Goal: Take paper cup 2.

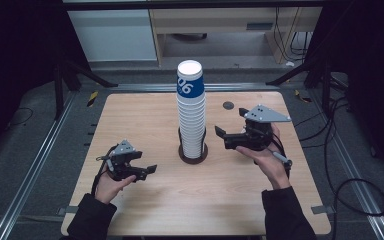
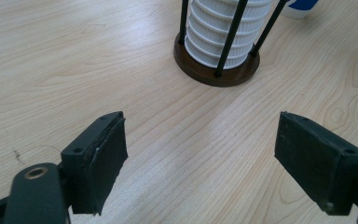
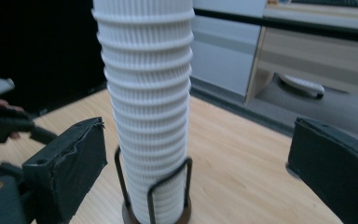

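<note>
Both open grippers, left gripper (image 1: pixel 147 170) and right gripper (image 1: pixel 225 136), flank the cup stack (image 1: pixel 191 112).

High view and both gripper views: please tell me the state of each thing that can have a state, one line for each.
Left tool: open, holds nothing, low over the table.
Right tool: open, holds nothing, pointing at the cup stack.
Cup stack: upright, standing in its holder, untouched.
Top cup: blue band, seated on the stack.
Holder: upright on the table, round brown base with black wire posts.
</note>
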`<action>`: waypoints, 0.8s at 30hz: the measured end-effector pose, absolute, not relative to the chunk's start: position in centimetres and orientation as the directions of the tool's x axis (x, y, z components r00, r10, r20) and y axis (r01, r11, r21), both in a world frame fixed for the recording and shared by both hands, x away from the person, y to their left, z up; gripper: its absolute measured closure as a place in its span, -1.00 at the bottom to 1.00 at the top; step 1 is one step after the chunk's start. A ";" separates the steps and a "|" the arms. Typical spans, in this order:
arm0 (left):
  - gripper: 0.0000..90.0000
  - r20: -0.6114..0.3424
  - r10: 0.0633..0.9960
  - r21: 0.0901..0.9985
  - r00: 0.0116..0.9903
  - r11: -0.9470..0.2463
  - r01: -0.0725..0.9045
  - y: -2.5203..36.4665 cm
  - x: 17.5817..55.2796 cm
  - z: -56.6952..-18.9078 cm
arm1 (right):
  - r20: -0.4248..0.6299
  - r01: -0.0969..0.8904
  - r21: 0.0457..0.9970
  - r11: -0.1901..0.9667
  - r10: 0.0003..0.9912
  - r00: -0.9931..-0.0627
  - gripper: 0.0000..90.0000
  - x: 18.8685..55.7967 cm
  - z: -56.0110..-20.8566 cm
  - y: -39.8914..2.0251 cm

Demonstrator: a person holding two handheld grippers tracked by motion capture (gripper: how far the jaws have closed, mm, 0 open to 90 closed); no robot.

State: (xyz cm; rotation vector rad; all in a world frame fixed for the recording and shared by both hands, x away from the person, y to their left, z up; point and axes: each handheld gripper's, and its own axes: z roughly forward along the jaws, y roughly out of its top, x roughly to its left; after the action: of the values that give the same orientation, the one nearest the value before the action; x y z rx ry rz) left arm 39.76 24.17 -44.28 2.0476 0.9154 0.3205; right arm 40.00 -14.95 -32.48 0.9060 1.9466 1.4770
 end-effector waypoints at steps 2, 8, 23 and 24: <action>-0.64 -0.103 0.708 0.787 0.699 -0.372 0.492 24.2 39.8 -44.3 | -0.008 0.177 0.971 0.158 0.767 -0.642 -0.90 40.1 -31.8 -14.5; -0.64 -0.105 0.706 0.786 0.701 -0.373 0.493 24.1 39.8 -44.4 | -0.012 0.140 0.981 0.136 0.758 -0.652 -0.91 40.5 -30.2 -13.2; -0.65 -0.109 0.710 0.789 0.696 -0.364 0.495 24.2 39.9 -44.4 | -0.018 0.093 0.990 0.108 0.742 -0.670 -0.92 42.2 -28.3 -10.4; -0.65 -0.108 0.709 0.788 0.697 -0.366 0.495 24.2 39.9 -44.5 | -0.014 0.096 0.990 0.105 0.741 -0.672 -0.92 42.3 -28.2 -10.2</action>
State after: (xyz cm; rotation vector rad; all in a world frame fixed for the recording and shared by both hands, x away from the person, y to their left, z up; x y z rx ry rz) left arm 39.85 24.22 -44.46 2.0418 0.9209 0.3146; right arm 42.32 -10.23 -28.23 0.8138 1.8666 1.6080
